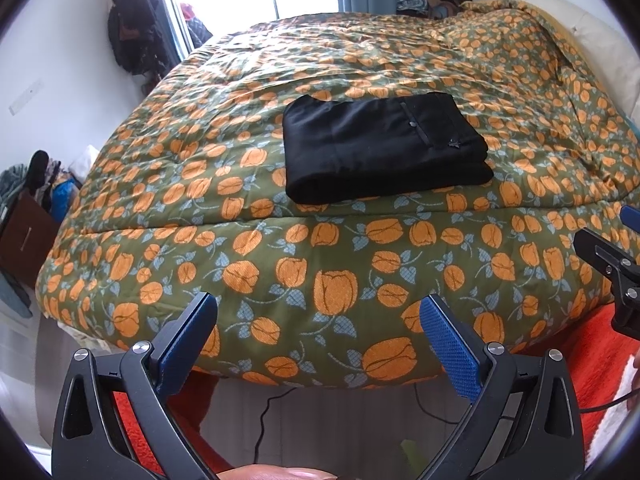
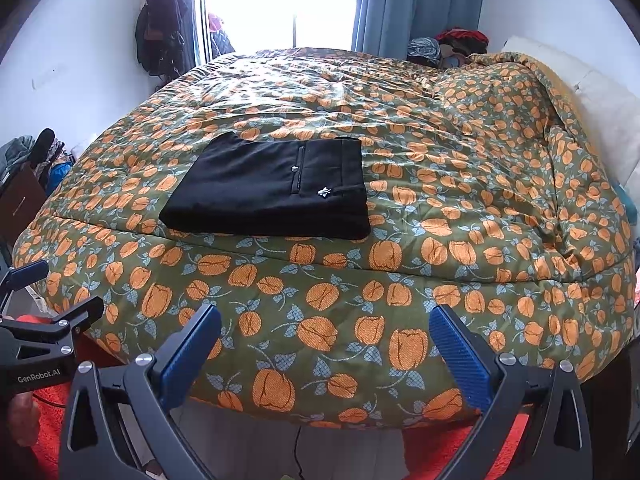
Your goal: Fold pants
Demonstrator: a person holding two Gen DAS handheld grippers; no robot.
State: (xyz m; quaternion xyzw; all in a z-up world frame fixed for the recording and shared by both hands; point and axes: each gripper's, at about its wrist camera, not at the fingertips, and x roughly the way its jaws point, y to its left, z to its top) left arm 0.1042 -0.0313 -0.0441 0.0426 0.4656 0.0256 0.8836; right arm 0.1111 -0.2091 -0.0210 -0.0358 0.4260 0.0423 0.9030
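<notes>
Black pants (image 1: 384, 146) lie folded into a neat rectangle on the bed's floral quilt (image 1: 320, 240), near its front edge. A back pocket with a button faces up (image 2: 298, 174). My left gripper (image 1: 320, 312) is open and empty, held well back from the pants, over the quilt's front edge. My right gripper (image 2: 326, 322) is open and empty, also back from the pants (image 2: 272, 196), which lie ahead and to its left. The right gripper shows at the right edge of the left wrist view (image 1: 612, 248); the left gripper shows at the left edge of the right wrist view (image 2: 44, 312).
The quilt (image 2: 440, 208) covers the whole bed. A white pillow (image 1: 580, 28) lies at the far right. Dark clothes hang on the wall (image 1: 132, 28) beside a bright window. Clutter stands at the left (image 1: 36, 196). An orange rug (image 1: 600, 360) and cables lie on the floor below.
</notes>
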